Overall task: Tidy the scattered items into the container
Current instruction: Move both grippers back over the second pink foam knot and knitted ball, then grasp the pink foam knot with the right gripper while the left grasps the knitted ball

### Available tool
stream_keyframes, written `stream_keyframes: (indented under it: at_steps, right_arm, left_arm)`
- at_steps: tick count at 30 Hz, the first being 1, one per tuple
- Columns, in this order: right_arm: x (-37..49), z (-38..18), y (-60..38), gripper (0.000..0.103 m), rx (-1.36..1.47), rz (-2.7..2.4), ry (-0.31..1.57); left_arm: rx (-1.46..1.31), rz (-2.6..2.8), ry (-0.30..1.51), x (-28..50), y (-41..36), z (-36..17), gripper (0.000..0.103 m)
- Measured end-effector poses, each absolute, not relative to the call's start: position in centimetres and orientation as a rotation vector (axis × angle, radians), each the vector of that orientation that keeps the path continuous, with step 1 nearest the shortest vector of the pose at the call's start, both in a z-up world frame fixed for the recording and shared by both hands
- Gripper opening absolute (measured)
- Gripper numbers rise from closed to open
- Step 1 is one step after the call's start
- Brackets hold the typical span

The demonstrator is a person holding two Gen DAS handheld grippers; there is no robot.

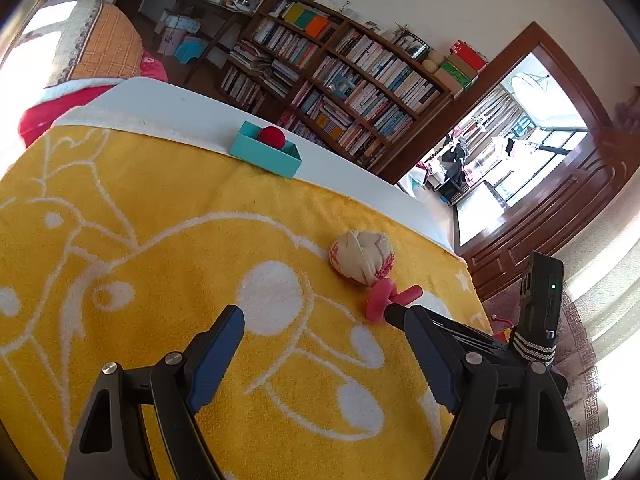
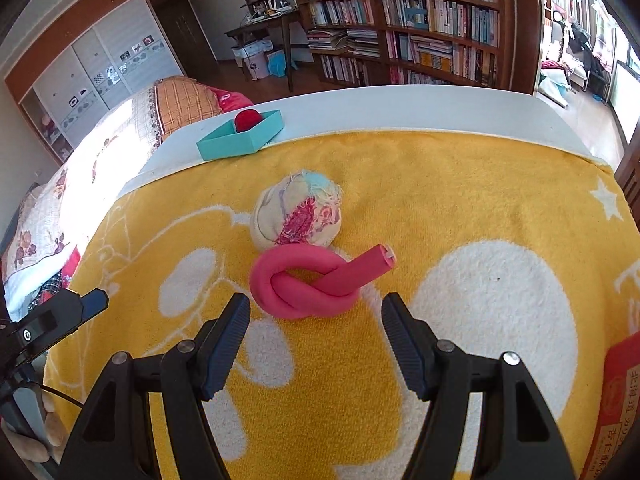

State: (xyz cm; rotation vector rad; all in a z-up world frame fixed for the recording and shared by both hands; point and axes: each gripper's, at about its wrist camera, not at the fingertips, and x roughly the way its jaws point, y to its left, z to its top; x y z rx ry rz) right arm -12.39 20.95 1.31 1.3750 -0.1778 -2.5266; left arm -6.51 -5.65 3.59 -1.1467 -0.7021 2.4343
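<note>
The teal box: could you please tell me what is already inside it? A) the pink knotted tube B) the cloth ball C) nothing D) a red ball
D: a red ball sits in the teal box, while the cloth ball and the pink knotted tube lie on the yellow towel ahead of the open right gripper.
</note>
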Motion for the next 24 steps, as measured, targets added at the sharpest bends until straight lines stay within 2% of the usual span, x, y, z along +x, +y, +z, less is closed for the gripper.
stream_keyframes:
  at_steps: [8,14,24]
  right_arm:
    - [-13.5,-0.1,20.0,0.072,1.389,-2.520,-0.149]
    - [-12.9,-0.1,20.1,0.067,1.359,-2.533,-0.121]
    - [-9.8,2.5,23.1,0.067,1.281,-2.577,-0.224]
  left_arm:
    - [-1.185,2.434,-0.709,-6.9,-5.8,2.5,0.084]
    - [-1.200,2.437,-0.709,-7.2,-5.7,2.2,0.084]
    - [-1.200,2.431,-0.577,-7.4,-3.1,4.1,0.084]
